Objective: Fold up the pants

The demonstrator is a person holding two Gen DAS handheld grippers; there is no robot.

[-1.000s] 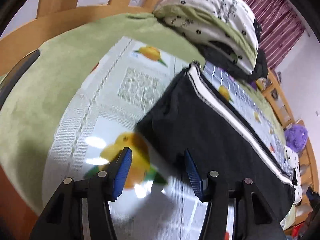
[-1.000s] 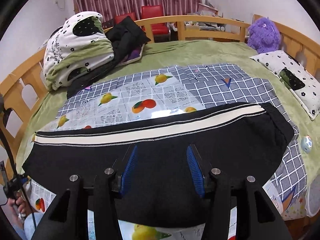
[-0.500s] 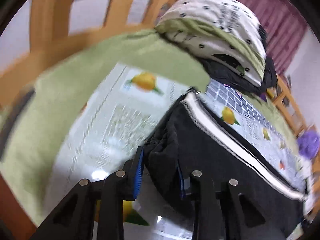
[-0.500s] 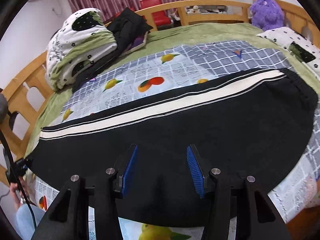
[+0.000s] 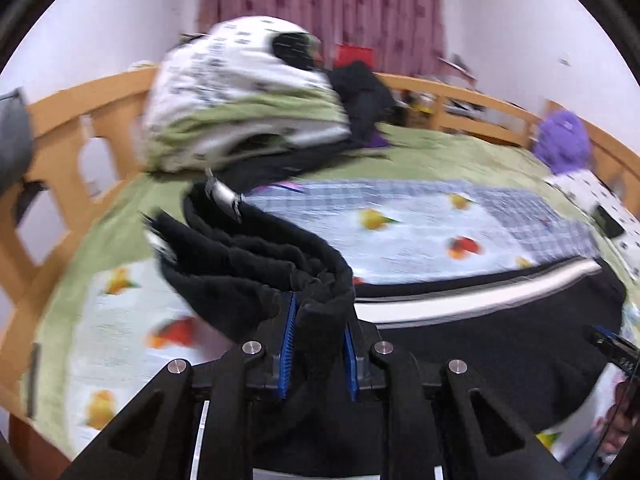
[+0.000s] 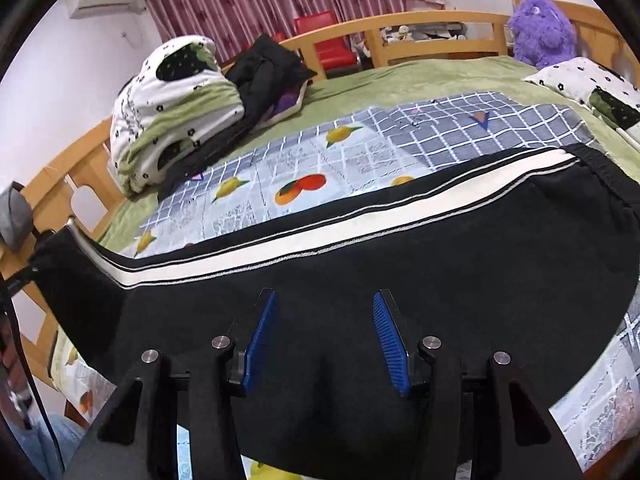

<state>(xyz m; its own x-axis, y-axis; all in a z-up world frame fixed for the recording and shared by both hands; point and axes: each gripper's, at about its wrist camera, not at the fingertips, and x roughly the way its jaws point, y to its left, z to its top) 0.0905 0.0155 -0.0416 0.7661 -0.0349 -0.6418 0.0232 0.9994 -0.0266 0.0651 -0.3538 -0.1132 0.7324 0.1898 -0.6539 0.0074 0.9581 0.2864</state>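
Black pants (image 6: 360, 272) with a white side stripe lie across the fruit-print sheet on the bed. My left gripper (image 5: 318, 316) is shut on the bunched cuff end of the pants (image 5: 248, 264) and holds it lifted off the bed. In the right wrist view that lifted end (image 6: 72, 256) rises at the far left. My right gripper (image 6: 324, 320) is open, its blue pads spread above the middle of the pants, holding nothing.
A folded white and green quilt (image 6: 172, 108) and a black jacket (image 6: 268, 68) lie at the back left. A purple plush toy (image 6: 540, 28) and a pillow (image 6: 592, 84) are at the back right. A wooden rail (image 6: 420, 28) rings the bed.
My left gripper closed on the leg end of the pants and lifted it, swinging toward the middle of the bed. My right gripper stayed open and moved lower over the pants.
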